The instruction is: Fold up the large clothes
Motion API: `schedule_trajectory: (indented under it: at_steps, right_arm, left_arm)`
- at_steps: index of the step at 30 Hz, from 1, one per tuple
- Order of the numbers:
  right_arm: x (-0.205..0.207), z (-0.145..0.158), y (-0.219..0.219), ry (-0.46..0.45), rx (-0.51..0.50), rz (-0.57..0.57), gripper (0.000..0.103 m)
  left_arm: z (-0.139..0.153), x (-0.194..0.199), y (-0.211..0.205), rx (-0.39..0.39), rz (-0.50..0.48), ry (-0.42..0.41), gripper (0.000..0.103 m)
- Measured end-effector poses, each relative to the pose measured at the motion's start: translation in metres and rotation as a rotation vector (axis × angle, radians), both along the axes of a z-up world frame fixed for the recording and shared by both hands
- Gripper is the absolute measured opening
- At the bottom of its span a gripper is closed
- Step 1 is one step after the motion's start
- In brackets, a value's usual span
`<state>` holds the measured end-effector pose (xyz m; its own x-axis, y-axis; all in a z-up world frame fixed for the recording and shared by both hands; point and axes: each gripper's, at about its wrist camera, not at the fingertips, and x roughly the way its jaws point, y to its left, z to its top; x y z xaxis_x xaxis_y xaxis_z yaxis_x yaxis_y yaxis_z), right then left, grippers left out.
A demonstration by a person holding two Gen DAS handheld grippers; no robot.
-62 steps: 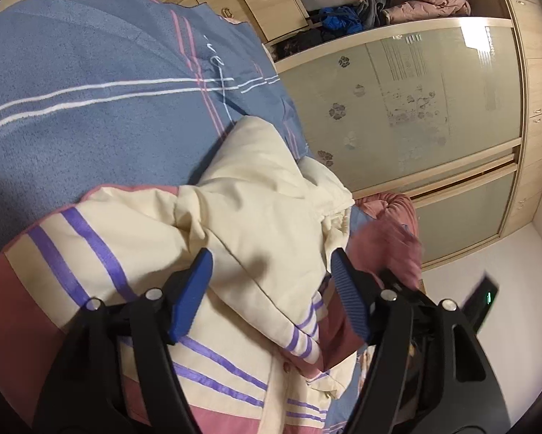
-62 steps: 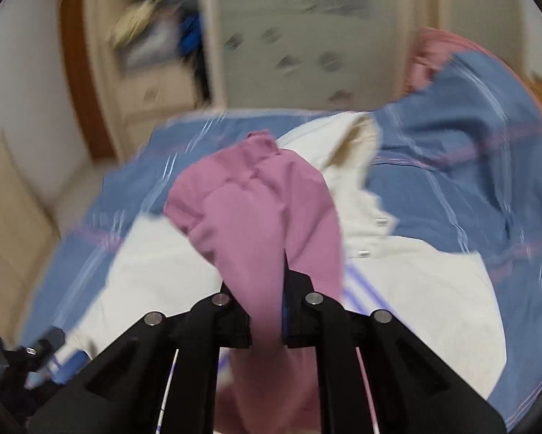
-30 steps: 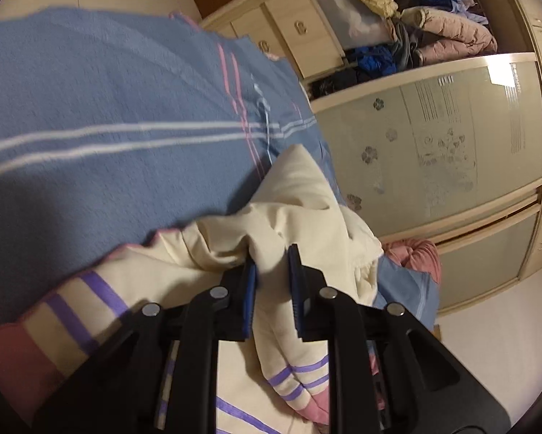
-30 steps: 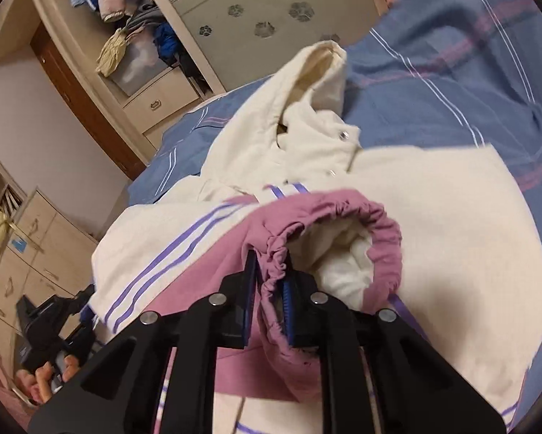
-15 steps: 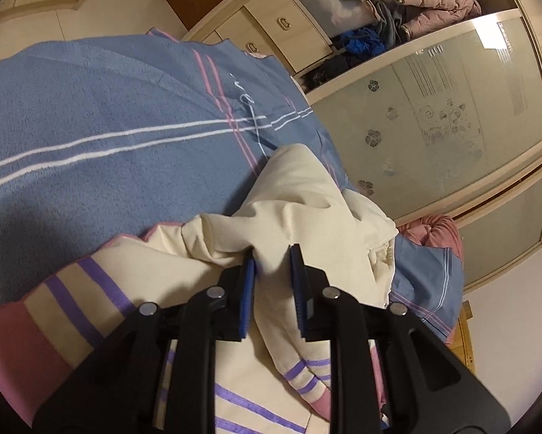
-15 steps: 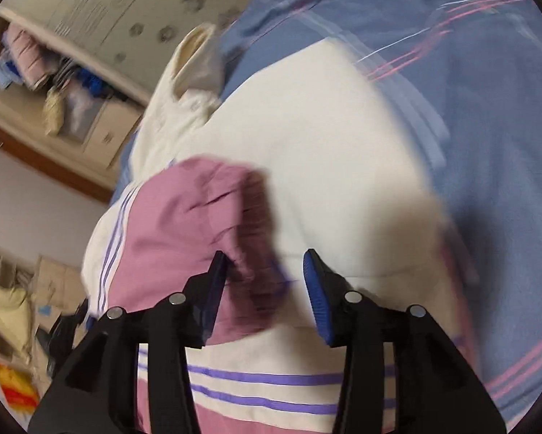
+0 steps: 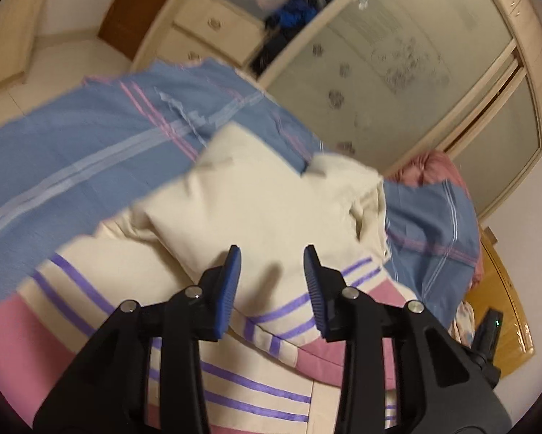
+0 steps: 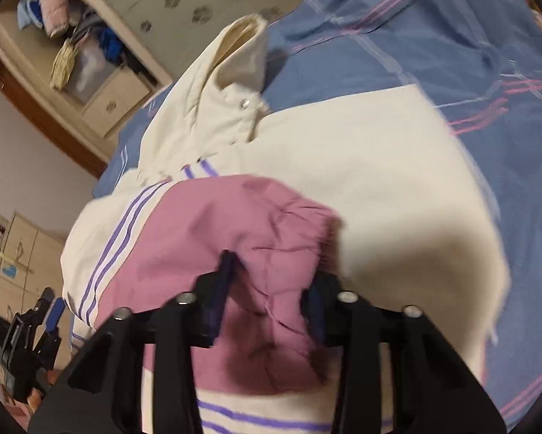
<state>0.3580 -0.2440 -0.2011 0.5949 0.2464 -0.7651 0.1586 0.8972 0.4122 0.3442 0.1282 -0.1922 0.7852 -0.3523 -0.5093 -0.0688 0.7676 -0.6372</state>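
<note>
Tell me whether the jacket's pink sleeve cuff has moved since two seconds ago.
Yes. The pink sleeve cuff, earlier raised, now lies on the cream jacket body.

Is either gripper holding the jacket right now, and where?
Left gripper holds nothing, opening above the cream, pink and purple-striped jacket. Right gripper is closing around its pink sleeve cuff, not yet pinched.

Jacket (image 7: 271, 209) matt cloth; wardrobe door (image 7: 397, 58) frosted glass.

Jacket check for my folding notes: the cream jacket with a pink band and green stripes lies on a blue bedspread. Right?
One slip: the stripes are purple, not green, as the left wrist view shows. The rest holds: the cream jacket with its pink band lies on the blue bedspread.
</note>
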Motion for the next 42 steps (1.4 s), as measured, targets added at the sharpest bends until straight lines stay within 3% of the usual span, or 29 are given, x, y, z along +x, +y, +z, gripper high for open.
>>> schedule_trajectory:
  at_steps: [2,4,9,10,12,14,15,16,17,19,21,22,23,25,26,30,34,36,39,42]
  right_arm:
    - [0.012,0.01,0.022,-0.054,-0.099,0.035,0.021]
    - [0.023,0.026,0.036,-0.142,-0.136,0.067,0.017]
    - [0.024,0.072,0.036,-0.428,-0.093,0.136,0.016]
    - [0.025,0.074,0.035,-0.437,-0.108,0.139,0.016]
    - [0.036,0.059,0.023,-0.322,-0.104,0.109,0.016]
    - [0.046,0.033,0.008,-0.162,-0.083,0.093,0.027]
    - [0.041,0.024,-0.002,-0.125,-0.073,0.073,0.034]
    - [0.034,0.021,-0.011,-0.125,-0.07,0.043,0.059]
    - [0.022,0.022,-0.024,-0.142,-0.075,-0.008,0.076]
    - [-0.002,0.031,-0.05,-0.183,-0.085,-0.123,0.078]
    - [-0.018,0.043,-0.068,-0.229,-0.071,-0.196,0.064]
    - [-0.026,0.054,-0.07,-0.265,-0.063,-0.176,0.047]
    - [-0.027,0.06,-0.066,-0.275,-0.069,-0.145,0.039]
    - [-0.026,0.073,-0.047,-0.298,-0.067,-0.037,0.033]
    - [-0.021,0.076,-0.033,-0.295,-0.055,0.023,0.03]
    - [0.012,0.063,0.016,-0.216,-0.06,0.15,0.019]
    - [0.049,0.019,0.027,-0.048,-0.109,0.101,0.014]
    - [0.065,-0.007,0.026,0.01,-0.148,0.067,0.004]
    - [0.081,-0.034,0.028,0.029,-0.167,0.07,0.0]
    - [0.084,-0.033,0.03,0.027,-0.178,0.078,0.0]
  left_arm:
    - [-0.015,0.014,0.002,-0.032,0.013,0.051,0.035]
    - [-0.021,0.024,0.005,-0.041,0.035,0.075,0.035]
    - [-0.028,0.033,0.015,-0.029,0.094,0.093,0.03]
    - [-0.03,0.034,0.016,-0.037,0.096,0.097,0.03]
    - [-0.033,0.035,0.014,-0.039,0.095,0.105,0.03]
    - [-0.03,0.035,0.008,-0.022,0.09,0.102,0.032]
    - [-0.027,0.034,0.008,-0.023,0.084,0.096,0.036]
    - [-0.025,0.032,0.008,-0.026,0.084,0.088,0.04]
    - [-0.021,0.029,0.008,-0.023,0.089,0.078,0.041]
    - [-0.013,0.023,0.007,0.023,0.112,0.059,0.042]
    - [0.001,0.013,0.003,0.098,0.141,0.021,0.042]
    - [0.009,0.008,-0.001,0.13,0.144,-0.011,0.041]
    - [0.016,0.004,-0.006,0.163,0.127,-0.049,0.039]
    - [0.026,-0.001,-0.015,0.187,0.069,-0.1,0.029]
    - [0.028,0.0,-0.021,0.183,0.04,-0.111,0.029]
    - [0.015,0.013,-0.031,0.185,-0.02,-0.051,0.029]
    - [-0.007,0.028,-0.022,0.168,-0.002,0.073,0.026]
    - [-0.016,0.036,-0.016,0.147,0.008,0.112,0.018]
    - [-0.029,0.047,-0.015,0.137,0.001,0.147,0.014]
    - [-0.03,0.048,-0.02,0.166,0.005,0.154,0.014]
